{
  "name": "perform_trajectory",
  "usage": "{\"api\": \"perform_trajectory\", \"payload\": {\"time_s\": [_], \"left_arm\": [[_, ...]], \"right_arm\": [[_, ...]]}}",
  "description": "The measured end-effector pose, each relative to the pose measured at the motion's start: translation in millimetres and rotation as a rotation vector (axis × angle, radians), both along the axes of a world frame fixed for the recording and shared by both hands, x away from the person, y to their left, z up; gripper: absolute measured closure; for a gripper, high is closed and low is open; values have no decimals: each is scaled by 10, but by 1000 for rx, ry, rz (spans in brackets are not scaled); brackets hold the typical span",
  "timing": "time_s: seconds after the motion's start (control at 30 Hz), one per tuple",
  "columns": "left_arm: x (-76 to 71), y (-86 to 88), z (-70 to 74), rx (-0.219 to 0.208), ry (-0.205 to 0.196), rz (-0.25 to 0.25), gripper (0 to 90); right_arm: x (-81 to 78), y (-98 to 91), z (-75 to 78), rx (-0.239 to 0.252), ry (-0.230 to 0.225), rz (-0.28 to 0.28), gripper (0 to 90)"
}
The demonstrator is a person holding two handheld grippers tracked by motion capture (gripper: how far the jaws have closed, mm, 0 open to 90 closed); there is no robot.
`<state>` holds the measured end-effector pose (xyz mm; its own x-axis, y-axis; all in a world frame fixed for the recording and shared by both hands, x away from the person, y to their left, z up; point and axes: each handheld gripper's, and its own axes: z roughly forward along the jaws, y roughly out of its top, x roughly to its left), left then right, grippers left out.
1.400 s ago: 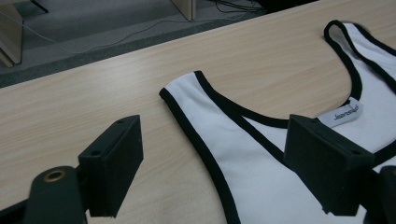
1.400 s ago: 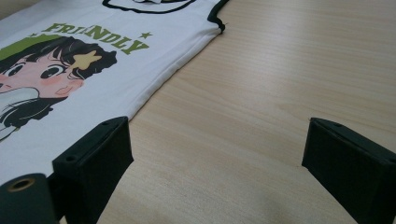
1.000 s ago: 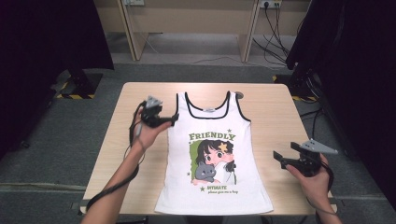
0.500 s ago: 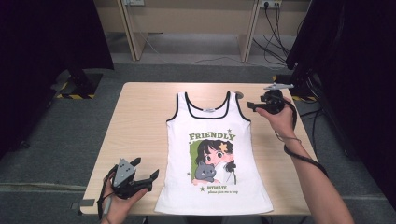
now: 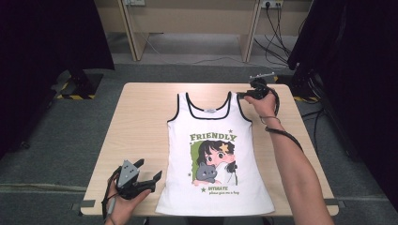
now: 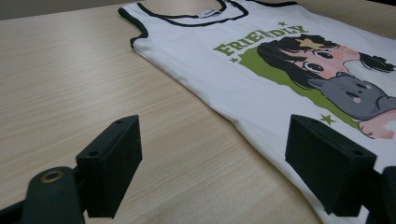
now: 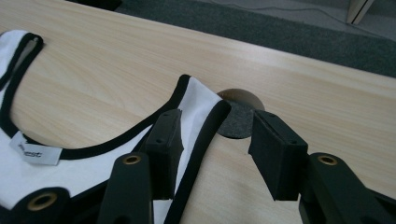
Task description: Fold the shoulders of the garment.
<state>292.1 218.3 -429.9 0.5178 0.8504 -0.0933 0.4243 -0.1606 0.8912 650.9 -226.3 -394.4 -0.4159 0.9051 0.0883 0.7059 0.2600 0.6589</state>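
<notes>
white cotton tank top lies flat at the centre of the table, light and limp, best pinched at a strap or hem. right gripper, jaws just closing, straddles the upper-right strap without pinching; left gripper gapes empty at the lower-left hem.
</notes>
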Motion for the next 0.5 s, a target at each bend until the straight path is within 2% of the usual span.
{"api": "perform_trajectory", "payload": {"time_s": [0.17,0.47,0.5], "left_arm": [[-1,1,0,-2,-2,-2,181],[-1,3,-1,-6,-3,-4,181],[-1,2,-1,-6,-3,-4,181]], "right_arm": [[85,94,-174,-31,23,-3,560],[148,234,-350,-72,58,14,675],[145,240,-359,-73,49,15,692]]}}
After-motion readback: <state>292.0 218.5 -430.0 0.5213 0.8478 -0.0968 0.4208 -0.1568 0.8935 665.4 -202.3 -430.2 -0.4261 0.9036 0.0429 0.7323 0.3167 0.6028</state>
